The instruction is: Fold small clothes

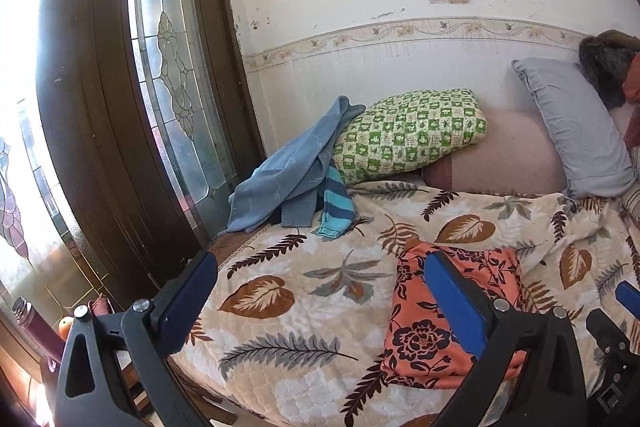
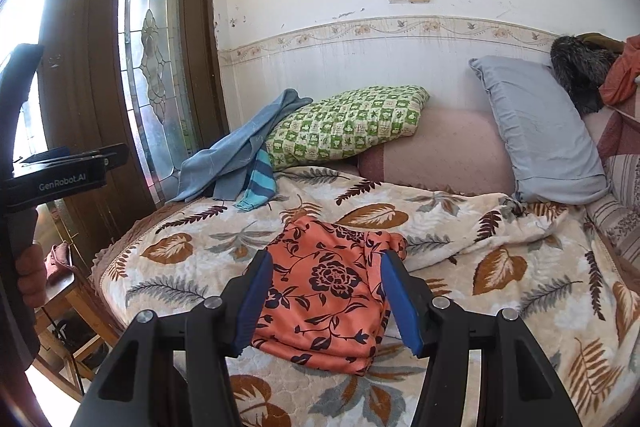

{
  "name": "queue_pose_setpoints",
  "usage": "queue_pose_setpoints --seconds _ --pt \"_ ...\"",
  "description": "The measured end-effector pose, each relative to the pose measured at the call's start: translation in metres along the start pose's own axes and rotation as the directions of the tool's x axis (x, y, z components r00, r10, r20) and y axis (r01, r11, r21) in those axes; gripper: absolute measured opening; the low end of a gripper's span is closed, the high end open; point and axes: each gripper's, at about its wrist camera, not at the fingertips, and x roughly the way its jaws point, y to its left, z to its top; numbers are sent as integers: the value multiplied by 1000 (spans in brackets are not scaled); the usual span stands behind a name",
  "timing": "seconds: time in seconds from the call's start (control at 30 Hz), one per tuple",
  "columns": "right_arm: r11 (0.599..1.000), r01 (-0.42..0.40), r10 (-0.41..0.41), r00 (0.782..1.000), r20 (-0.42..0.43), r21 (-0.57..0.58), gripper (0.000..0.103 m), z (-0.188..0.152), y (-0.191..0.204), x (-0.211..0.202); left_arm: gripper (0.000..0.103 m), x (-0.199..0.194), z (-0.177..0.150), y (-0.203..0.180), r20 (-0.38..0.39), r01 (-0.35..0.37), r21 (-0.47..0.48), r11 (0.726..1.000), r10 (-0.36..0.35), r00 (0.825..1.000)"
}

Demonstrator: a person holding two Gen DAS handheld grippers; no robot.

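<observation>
Right wrist view showed the right gripper (image 2: 326, 301) with jaws apart, empty, above a folded orange floral garment (image 2: 328, 291) lying on the leaf-patterned blanket (image 2: 500, 267). The left gripper (image 1: 320, 291) stood wide open beside that garment, holding nothing.

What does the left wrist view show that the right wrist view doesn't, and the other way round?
Only the left wrist view shows a maroon flask and an orange at the bedside. Only the right wrist view shows striped cushions at the far right. Both show the folded orange floral garment on the leaf-print blanket, the green checked pillow and the blue clothes pile.
</observation>
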Motion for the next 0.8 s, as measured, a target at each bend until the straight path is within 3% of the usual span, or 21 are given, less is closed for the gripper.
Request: queue_pose_setpoints --seconds 0.8 --pt "999 42 -40 997 -70 22 60 -1 0 17 103 6 -5 -10 -27 109 -10 994 -109 994"
